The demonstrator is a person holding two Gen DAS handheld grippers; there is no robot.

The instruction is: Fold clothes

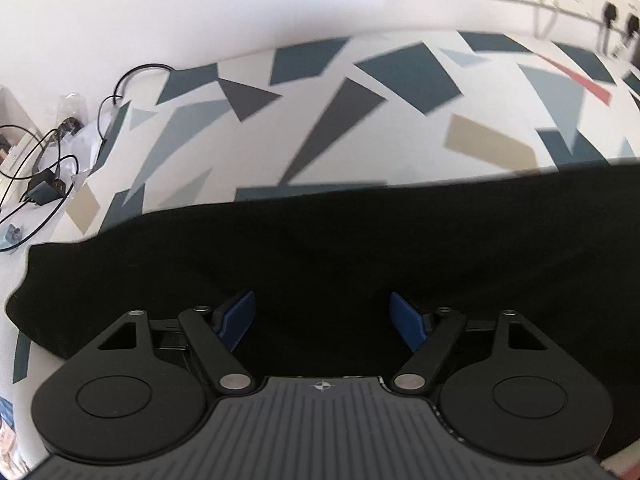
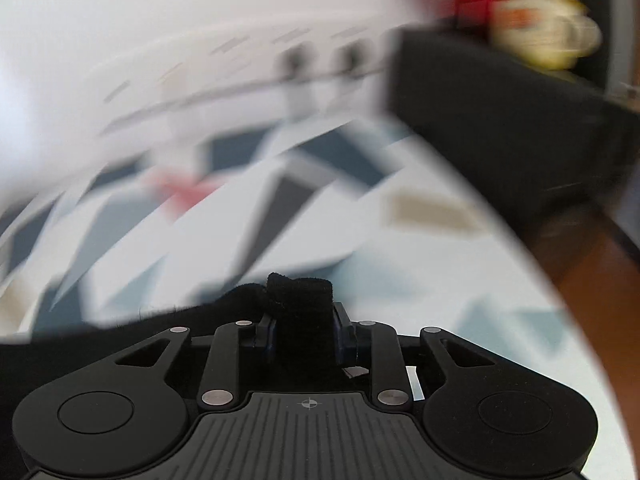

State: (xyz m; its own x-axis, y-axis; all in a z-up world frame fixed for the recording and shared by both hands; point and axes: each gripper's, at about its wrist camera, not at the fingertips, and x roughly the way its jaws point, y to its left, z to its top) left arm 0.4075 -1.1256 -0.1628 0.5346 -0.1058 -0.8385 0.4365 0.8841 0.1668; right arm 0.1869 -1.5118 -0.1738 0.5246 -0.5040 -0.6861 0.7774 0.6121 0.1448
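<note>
A black garment point(image 1: 320, 248) lies spread across a table covered in a white cloth with blue, grey and tan shapes point(image 1: 328, 112). My left gripper point(image 1: 322, 320) hovers over the garment with its blue pads point(image 1: 240, 320) wide apart and nothing pinched between them. In the right wrist view, my right gripper point(image 2: 304, 328) is shut on a bunched fold of the same black garment point(image 2: 300, 300), which sticks up between the pads. The rest of the cloth trails off to the left point(image 2: 120, 328). That view is blurred by motion.
Black cables and a small charger point(image 1: 44, 188) lie at the table's left edge. A wall socket strip with plugs point(image 1: 600, 8) sits at the back right. A dark box-like object point(image 2: 500, 120) stands beyond the table's right edge, above a brown floor point(image 2: 592, 272).
</note>
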